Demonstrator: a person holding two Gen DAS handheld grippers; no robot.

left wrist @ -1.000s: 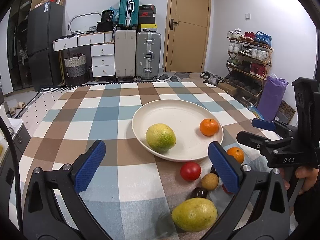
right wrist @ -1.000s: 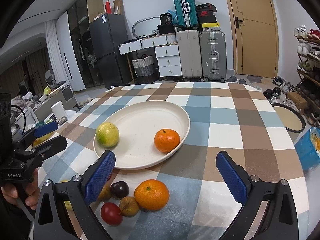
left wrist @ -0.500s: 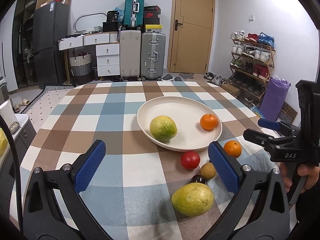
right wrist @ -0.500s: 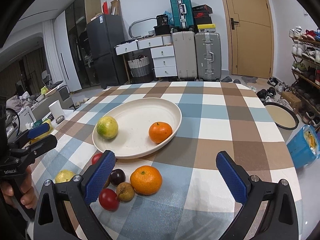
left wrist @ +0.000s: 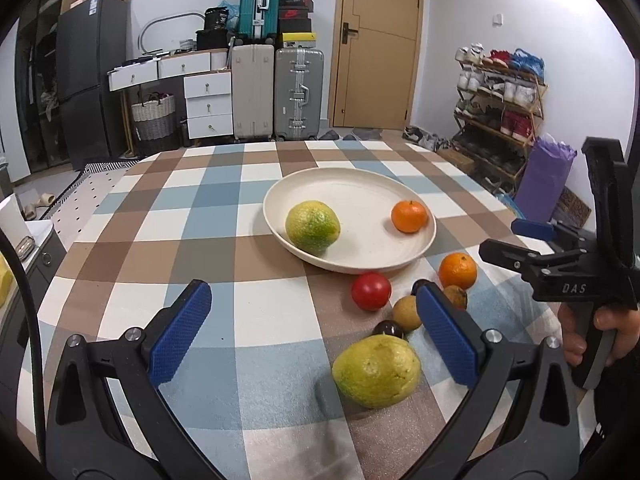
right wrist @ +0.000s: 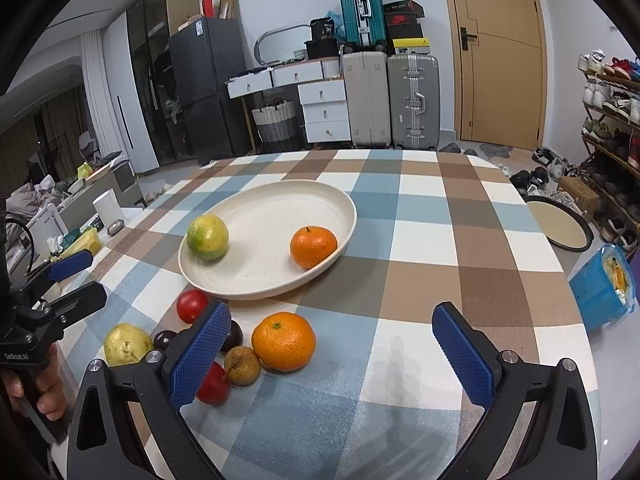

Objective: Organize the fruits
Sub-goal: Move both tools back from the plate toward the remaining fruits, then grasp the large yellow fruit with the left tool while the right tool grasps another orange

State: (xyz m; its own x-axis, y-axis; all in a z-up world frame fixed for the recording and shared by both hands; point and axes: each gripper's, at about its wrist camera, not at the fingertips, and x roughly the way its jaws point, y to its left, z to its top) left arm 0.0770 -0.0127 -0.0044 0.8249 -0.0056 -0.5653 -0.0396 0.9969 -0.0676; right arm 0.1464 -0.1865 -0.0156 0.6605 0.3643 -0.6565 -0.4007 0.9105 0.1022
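Both my claws gape empty: left gripper (left wrist: 312,336), right gripper (right wrist: 330,344). On the cream plate (left wrist: 352,184), a green citrus (left wrist: 312,226) sits at seven o'clock, a mandarin (left wrist: 409,216) at three. Still loose, near the plate's near rim: yellow lemon (left wrist: 376,370), orange (right wrist: 283,341), tomato (left wrist: 371,291) and several small fruits. By my reckoning, mostly undone.
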